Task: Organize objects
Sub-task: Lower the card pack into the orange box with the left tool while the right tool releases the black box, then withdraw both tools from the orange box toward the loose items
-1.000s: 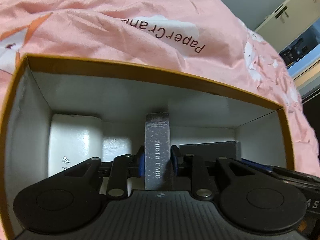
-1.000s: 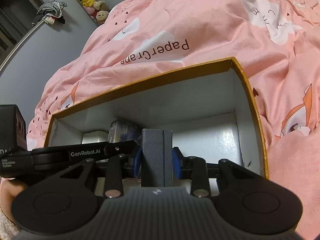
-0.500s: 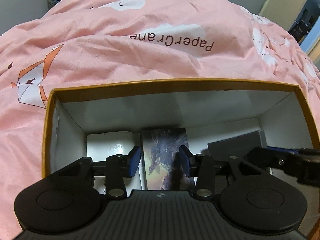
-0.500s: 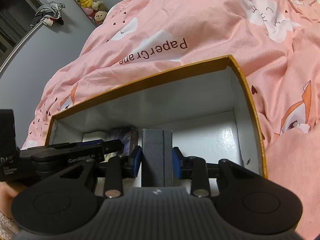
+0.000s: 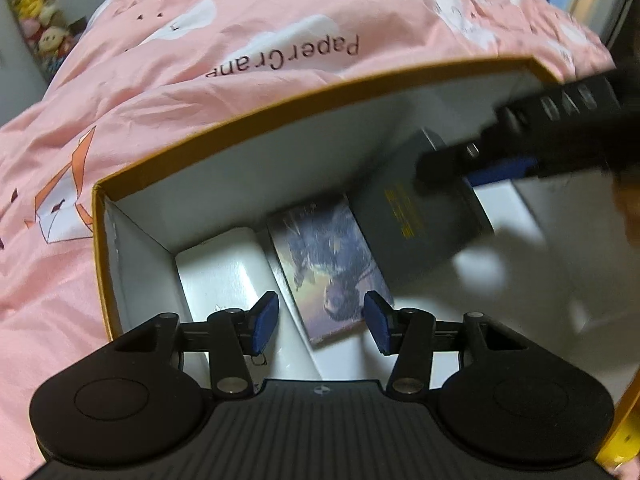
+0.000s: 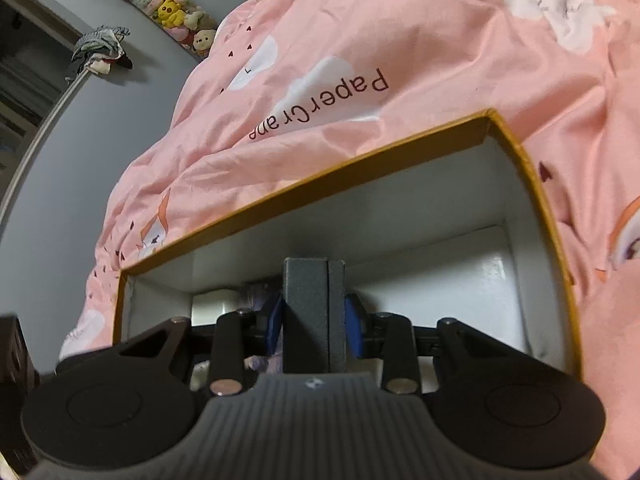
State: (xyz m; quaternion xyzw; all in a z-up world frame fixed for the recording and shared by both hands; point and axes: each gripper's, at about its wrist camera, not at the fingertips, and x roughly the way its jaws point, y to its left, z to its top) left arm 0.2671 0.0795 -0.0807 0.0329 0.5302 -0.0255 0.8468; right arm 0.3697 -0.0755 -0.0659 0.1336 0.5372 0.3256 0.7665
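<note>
An open box with an orange rim and white inside sits on the pink bedcover. In the left wrist view, a white box lies at its left end and a picture-covered photo card box lies flat beside it. My left gripper is open and empty just above the photo card box. My right gripper is shut on a dark grey box, held on edge inside the orange-rimmed box. The left wrist view shows the grey box right of the photo card box, with my right gripper on it.
The pink bedcover printed "PaperCrane" surrounds the box on all sides. Plush toys line the far wall. The right part of the box floor is bare white.
My left gripper let go of the photo card box, which now lies flat, and has drawn back and up. My right gripper has carried the grey box lower into the orange-rimmed box.
</note>
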